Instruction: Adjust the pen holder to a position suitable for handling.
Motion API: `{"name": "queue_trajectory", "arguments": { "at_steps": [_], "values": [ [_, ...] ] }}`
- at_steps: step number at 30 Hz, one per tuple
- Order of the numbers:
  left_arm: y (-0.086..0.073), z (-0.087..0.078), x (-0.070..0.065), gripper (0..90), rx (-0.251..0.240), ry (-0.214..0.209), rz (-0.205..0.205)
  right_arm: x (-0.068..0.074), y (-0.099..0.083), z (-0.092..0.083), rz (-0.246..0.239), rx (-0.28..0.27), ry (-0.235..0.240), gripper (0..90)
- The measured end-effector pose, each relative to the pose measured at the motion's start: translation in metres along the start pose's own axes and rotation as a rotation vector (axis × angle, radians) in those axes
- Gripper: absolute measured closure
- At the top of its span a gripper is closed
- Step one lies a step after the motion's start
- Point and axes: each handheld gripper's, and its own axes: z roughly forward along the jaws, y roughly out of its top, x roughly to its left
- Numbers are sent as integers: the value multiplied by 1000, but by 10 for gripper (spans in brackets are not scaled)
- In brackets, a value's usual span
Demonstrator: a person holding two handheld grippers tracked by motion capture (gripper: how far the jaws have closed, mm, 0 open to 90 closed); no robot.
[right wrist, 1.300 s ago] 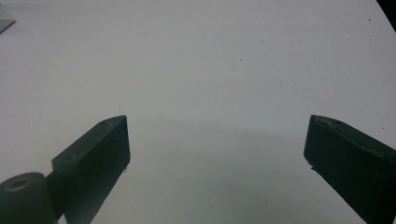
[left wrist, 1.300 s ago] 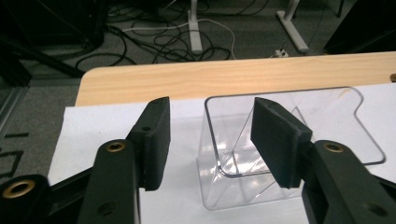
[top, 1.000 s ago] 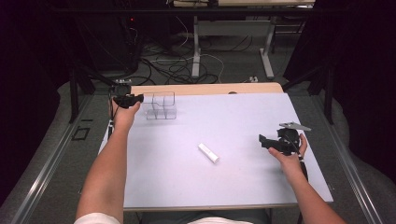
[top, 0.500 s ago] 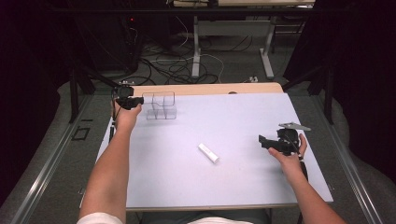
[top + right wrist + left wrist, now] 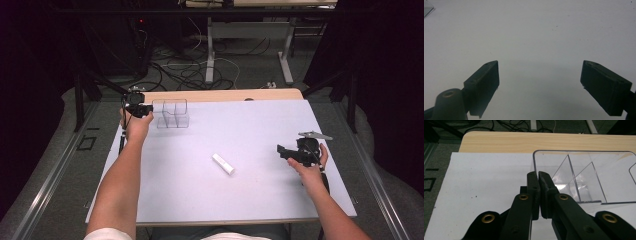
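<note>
A clear plastic organizer (image 5: 172,114) with dividers stands at the table's far left. My left gripper (image 5: 149,108) reaches it from the left. In the left gripper view its jaws (image 5: 538,173) have just closed on the organizer's (image 5: 584,170) thin left wall and now pinch it. A white cylinder (image 5: 223,164) lies on its side mid-table, apart from both grippers. My right gripper (image 5: 281,150) hovers low at the right, pointing left toward the cylinder. Its jaws (image 5: 540,71) have just been closing a little but still stand wide, with bare white sheet between them.
A white sheet (image 5: 250,125) covers the table, and a strip of bare wood (image 5: 225,95) shows along the far edge just behind the organizer. Cables and table legs lie on the floor beyond.
</note>
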Motion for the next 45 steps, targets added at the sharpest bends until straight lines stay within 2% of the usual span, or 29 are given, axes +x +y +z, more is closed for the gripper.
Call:
{"name": "queue_trajectory", "arguments": {
  "at_steps": [9,10,14,20,22,24,28,31,36,37,38,45],
  "values": [
    [1,-2,-2,897,20,11,3,-1,0,1,2,0,3,147],
    [1,-2,-2,897,17,11,-10,-1,0,1,2,0,3,147],
    [0,-7,-2,898,40,35,-15,-1,0,1,0,1,5,147],
    [-5,-17,1,898,79,39,-39,0,0,1,-5,0,8,147],
    [-7,-21,1,898,89,47,-35,1,0,1,-7,0,8,147],
    [-11,-26,1,897,87,38,-52,1,0,1,-6,0,8,147],
    [-20,-34,0,898,90,35,-52,3,0,1,4,0,13,147],
    [-26,-40,1,897,91,23,-50,4,1,0,-7,-5,18,147],
    [-34,-50,1,896,99,8,-68,4,0,-1,-9,-2,19,147],
    [-35,-52,2,896,99,4,-62,4,0,0,-10,-1,20,147],
    [-37,-53,2,895,103,-2,-76,4,0,0,-10,-1,21,147],
    [-44,-60,2,894,105,-12,-61,4,0,-1,-7,-1,21,147]
  ]
}}
